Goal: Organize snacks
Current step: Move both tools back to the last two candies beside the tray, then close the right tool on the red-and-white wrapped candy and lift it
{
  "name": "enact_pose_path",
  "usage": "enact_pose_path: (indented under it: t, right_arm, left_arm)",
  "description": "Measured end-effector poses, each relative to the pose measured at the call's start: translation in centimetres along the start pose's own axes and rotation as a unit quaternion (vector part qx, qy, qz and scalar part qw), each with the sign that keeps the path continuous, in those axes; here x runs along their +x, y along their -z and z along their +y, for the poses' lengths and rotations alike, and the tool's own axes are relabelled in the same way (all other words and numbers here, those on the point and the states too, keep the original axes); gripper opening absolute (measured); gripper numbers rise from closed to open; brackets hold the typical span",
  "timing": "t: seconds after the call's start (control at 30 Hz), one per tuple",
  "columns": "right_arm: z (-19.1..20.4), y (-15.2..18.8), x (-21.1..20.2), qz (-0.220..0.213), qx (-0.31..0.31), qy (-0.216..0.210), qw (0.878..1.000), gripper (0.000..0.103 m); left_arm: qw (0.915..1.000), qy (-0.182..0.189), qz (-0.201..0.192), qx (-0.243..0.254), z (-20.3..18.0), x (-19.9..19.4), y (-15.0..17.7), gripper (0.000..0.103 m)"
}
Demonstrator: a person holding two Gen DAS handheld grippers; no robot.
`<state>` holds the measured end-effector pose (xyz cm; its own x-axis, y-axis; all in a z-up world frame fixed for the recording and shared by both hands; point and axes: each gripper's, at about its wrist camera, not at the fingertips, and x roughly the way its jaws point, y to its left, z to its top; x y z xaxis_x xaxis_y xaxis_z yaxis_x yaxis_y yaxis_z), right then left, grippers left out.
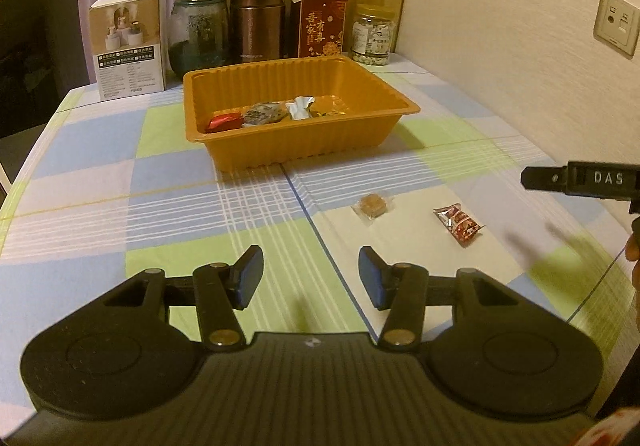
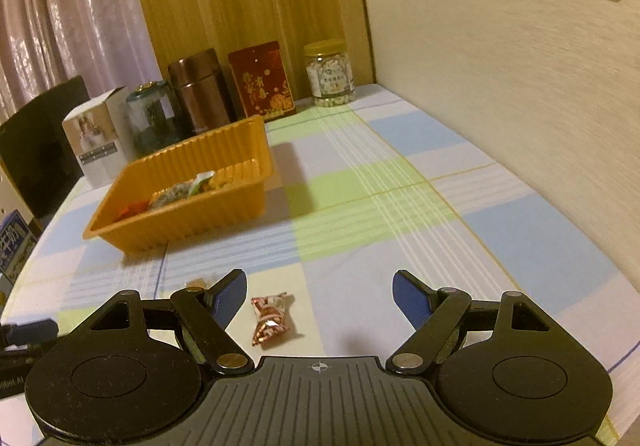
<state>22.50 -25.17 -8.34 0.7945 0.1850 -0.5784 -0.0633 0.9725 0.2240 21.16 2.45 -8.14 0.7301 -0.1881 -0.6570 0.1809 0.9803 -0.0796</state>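
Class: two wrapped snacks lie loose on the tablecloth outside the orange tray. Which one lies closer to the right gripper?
The red-and-white wrapped candy, just ahead of the open right gripper. The round brown snack in clear wrap lies further left.

tray [image 1: 200, 102] mid table, 2 snacks [image 1: 373, 205] in front, jars [image 1: 199, 34] behind

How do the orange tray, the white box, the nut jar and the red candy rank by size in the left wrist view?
Largest to smallest as they look:
1. orange tray
2. white box
3. nut jar
4. red candy
The box and jar stand farther back, so they look smaller than they are; the order still seems safe.
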Motion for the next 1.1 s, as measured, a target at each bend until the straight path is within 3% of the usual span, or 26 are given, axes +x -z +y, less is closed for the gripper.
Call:
enact_pose_path:
  t: [0.4, 0.57, 1.1]
  right_arm:
    - [1.1, 0.7, 2.7, 0.035, -0.027, -0.029, 0.999, 0.080]
    - [1.9, 1.1, 4.6, 0.053, -0.051, -0.031, 0.997, 0.065]
    - [3.3, 2.2, 7.5, 0.067, -0.068, -0.032, 0.995, 0.048]
  left_arm:
    - [0.9990, 0.013, 0.021, 0.037, -0.8, 2.5, -0.7, 0.049]
    - [0.9983, 0.023, 0.029, 0.045, -0.7, 4.0, -1.4, 0.049]
    - [0.9957, 0.045, 0.039, 0.070, -1.6, 7.2, -2.5, 0.053]
